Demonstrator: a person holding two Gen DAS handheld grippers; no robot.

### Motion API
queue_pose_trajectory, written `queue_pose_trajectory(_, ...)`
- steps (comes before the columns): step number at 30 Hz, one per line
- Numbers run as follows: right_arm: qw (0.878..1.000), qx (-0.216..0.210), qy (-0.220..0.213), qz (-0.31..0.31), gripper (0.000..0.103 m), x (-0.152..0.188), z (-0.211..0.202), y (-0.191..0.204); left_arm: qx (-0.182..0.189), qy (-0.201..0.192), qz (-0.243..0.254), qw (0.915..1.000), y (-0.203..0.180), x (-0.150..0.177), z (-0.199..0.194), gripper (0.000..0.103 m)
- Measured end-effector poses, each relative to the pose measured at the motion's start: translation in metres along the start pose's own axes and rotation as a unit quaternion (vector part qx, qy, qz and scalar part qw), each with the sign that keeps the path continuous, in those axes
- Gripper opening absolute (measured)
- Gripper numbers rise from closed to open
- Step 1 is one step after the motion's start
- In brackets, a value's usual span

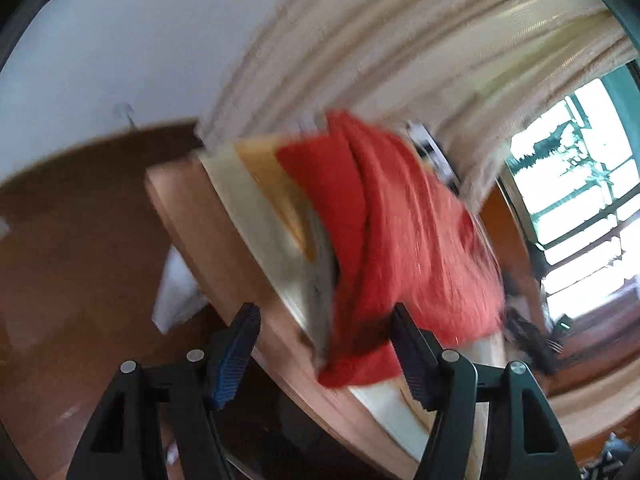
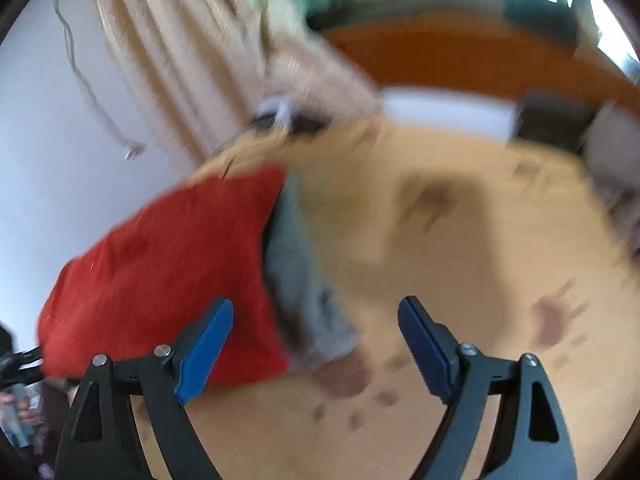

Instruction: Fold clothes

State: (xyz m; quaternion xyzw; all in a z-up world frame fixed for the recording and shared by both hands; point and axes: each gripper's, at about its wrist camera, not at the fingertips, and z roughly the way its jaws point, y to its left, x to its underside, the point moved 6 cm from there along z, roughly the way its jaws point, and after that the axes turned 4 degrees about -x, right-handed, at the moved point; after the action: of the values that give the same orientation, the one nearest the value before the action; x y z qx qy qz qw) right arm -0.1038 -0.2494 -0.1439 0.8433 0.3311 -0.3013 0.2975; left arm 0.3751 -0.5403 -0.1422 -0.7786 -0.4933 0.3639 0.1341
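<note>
I am holding both of my grippers released over the table, with nothing caught between either pair of pads. My left gripper [image 1: 324, 328] is standing with its jaws apart, and the red garment [image 1: 392, 216] is lying just ahead of them, its near hem drooping toward my right-hand pad without being pinched. I judge the cloth is resting there because a fold is done and I am letting it settle before the next crease.

My right gripper [image 2: 316, 320] is also gaping wide, and the red garment [image 2: 168, 272] is sitting beyond and to the left of its left pad, while bare patterned tablecloth [image 2: 460, 240] is showing between the jaws. A grey garment [image 2: 296, 276] is peeking out from under the red one, just ahead of the gap; it seems to be serving as the bottom of a stack.

I am counting one red piece, one grey piece and two open grippers. The table edge [image 1: 224, 264] is running diagonally under my left pads, so the red hem is hanging close to that rim. Both views are blurred, so finer folds are beyond telling.
</note>
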Motion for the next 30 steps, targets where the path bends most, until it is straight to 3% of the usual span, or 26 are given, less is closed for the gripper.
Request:
queue_pose_trajectory(3, 0.998, 0.006, -0.057, -0.019, 0.087, -0.035, -0.016, 0.013, -0.023, -0.064, 0.017, 0.9976, -0.014, -0.027, -0.021, 0.068)
queue_pose_trajectory(6, 0.994, -0.014, -0.067, -0.079, 0.087, -0.062, -0.006, 0.057, 0.009, -0.091, 0.044, 0.9948, -0.05, -0.048, -0.018, 0.073)
queue_pose_trajectory(8, 0.989, -0.028, -0.056, -0.137, 0.087, -0.07, 0.014, 0.097, 0.033, -0.1, 0.067, 0.9922, -0.078, -0.059, -0.006, 0.074)
queue_pose_trajectory(11, 0.979, -0.057, -0.013, -0.196, 0.087, -0.066, 0.057, 0.149, 0.019, -0.1, 0.118, 0.9878, -0.118, -0.069, 0.028, 0.074)
queue_pose_trajectory(14, 0.974, -0.047, 0.029, -0.219, 0.087, -0.053, 0.1, 0.169, -0.046, -0.09, 0.163, 0.9814, -0.137, -0.073, 0.07, 0.074)
queue_pose_trajectory(17, 0.974, 0.002, 0.09, -0.21, 0.087, -0.035, 0.147, 0.142, -0.112, -0.065, 0.186, 0.974, -0.134, -0.063, 0.108, 0.074)
queue_pose_trajectory(19, 0.975, -0.033, 0.111, -0.191, 0.088, -0.017, 0.16, 0.122, -0.127, -0.068, 0.205, 0.9681, -0.127, -0.052, 0.117, 0.074)
queue_pose_trajectory(23, 0.974, -0.038, 0.074, -0.21, 0.087, -0.013, 0.155, 0.117, -0.139, -0.083, 0.245, 0.9559, -0.127, -0.038, 0.116, 0.075)
queue_pose_trajectory(30, 0.976, -0.039, 0.063, -0.206, 0.088, -0.019, 0.148, 0.12, -0.094, -0.069, 0.188, 0.9752, -0.128, -0.059, 0.107, 0.078)
